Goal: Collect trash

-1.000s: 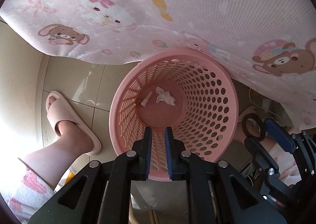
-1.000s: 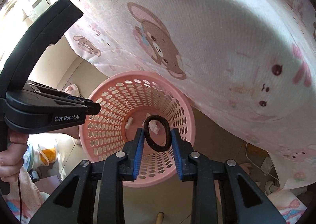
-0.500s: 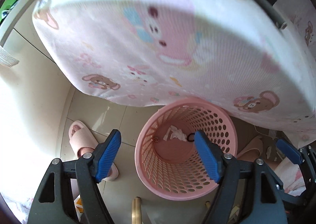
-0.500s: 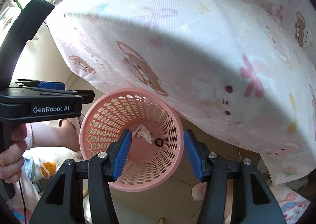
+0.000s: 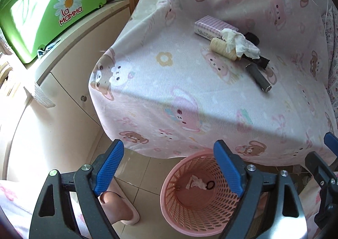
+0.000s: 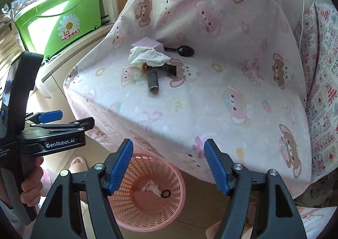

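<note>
Both hand-held grippers raised from basket (image 5: 196, 194); jaws just opened, nothing held.
Crumpled tissue (image 6: 147, 57) on table (image 6: 190, 95) is best pinched next, clear of thread spool (image 5: 224, 48).

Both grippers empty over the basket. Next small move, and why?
Probably send the right gripper to the crumpled tissue on the pink cloth. Both it and the left gripper have just been opening and hold nothing, the black ring lies in the pink basket, and the tissue sits on top of the pile.

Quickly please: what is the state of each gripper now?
Left gripper: open, holding nothing, jaws just opened.
Right gripper: open, holding nothing, jaws just opened.
</note>
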A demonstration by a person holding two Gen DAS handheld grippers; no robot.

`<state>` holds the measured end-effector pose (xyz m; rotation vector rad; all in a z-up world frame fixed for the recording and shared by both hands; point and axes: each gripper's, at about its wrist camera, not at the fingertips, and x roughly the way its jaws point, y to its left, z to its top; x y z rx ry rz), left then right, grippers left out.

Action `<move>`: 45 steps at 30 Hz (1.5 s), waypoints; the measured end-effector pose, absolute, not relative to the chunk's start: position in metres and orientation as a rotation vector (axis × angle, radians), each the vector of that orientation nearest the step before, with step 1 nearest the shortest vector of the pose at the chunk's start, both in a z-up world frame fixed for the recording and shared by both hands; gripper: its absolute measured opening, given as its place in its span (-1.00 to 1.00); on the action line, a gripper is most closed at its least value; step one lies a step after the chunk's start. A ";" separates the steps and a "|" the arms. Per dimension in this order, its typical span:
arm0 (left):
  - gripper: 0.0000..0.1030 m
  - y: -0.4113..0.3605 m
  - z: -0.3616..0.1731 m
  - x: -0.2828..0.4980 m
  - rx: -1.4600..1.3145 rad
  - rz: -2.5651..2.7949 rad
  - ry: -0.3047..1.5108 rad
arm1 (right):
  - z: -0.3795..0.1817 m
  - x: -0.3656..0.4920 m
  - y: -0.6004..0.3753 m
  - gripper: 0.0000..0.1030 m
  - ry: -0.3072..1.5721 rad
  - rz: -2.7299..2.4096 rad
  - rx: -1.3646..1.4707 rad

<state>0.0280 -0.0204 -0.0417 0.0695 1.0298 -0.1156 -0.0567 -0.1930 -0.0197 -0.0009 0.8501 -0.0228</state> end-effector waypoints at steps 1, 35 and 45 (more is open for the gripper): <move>0.66 -0.019 -0.041 0.029 0.055 -0.132 1.034 | -0.018 -0.057 -0.193 0.39 0.842 -0.020 -0.001; 0.84 -0.024 -0.024 0.021 0.054 -0.143 0.930 | -0.003 -0.033 -0.235 0.40 0.777 -0.119 0.074; 0.78 -0.042 0.043 0.054 0.094 -0.225 0.822 | 0.010 -0.020 -0.237 0.39 0.704 -0.110 0.038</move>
